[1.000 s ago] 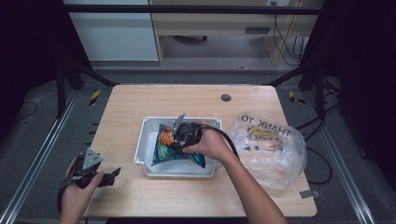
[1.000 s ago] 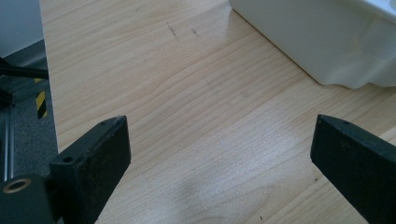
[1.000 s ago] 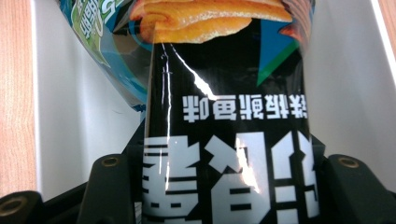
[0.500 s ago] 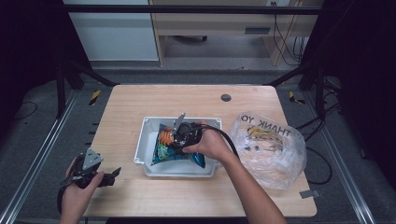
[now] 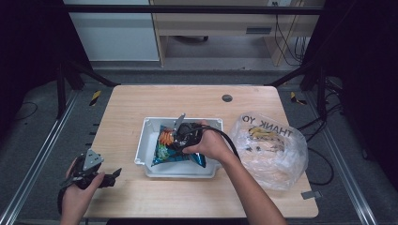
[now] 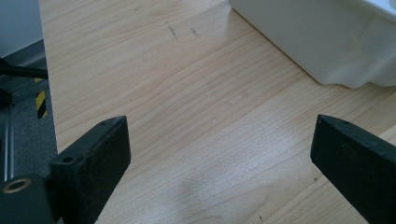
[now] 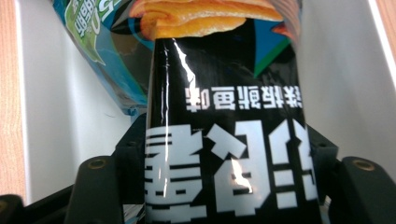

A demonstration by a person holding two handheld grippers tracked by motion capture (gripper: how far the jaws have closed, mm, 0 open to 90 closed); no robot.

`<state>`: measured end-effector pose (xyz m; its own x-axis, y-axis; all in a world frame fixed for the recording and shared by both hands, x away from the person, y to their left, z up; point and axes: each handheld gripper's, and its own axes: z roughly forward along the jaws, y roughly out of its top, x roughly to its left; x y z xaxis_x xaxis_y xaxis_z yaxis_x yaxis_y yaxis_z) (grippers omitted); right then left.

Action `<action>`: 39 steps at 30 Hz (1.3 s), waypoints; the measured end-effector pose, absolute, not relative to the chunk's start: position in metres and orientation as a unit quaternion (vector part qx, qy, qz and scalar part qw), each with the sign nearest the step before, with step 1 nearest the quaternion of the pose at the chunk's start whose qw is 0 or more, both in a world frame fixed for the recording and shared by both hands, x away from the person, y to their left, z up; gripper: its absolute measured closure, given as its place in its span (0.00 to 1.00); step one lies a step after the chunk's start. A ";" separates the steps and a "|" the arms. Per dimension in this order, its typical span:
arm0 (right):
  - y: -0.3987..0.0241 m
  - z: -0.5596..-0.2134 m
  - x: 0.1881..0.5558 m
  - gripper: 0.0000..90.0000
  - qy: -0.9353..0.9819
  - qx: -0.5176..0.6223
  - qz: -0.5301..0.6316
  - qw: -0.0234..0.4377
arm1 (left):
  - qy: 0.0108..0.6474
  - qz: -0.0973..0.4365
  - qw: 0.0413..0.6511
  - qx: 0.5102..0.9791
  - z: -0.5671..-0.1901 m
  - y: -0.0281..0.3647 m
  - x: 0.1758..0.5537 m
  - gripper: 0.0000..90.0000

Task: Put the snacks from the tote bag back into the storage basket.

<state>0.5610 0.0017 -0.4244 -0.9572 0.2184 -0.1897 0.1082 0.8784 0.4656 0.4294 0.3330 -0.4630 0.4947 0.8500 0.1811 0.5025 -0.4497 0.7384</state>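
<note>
1. The right gripper (image 5: 180, 136) is clamped on a glossy black snack packet (image 7: 229, 140) inside the white plastic bin (image 5: 146, 140) at the table's centre.
2. The left gripper (image 6: 224, 154) rests released near the table's front-left corner.
3. Likely a lift-out step; next calls for a steady raise, since the slick film may slip.

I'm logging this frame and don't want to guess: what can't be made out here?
- Right tool jaw tips: the snack bag between them covers them in the right gripper view.
- What else lies in the white bin: the hand and bag cover it in the high view.
- Contents of the plastic bag: blurred by the film, too small.
</note>
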 end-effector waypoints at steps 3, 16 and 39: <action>0.002 -0.424 0.561 0.37 0.961 0.087 0.234 0.122 | 0.419 0.276 0.314 0.806 -0.463 0.333 0.429 0.05; -0.004 -0.415 0.560 0.29 0.954 0.099 0.249 0.135 | 0.419 0.275 0.313 0.807 -0.463 0.333 0.430 0.05; -0.017 -0.392 0.554 0.16 0.939 0.129 0.291 0.131 | 0.420 0.272 0.313 0.807 -0.464 0.332 0.430 0.05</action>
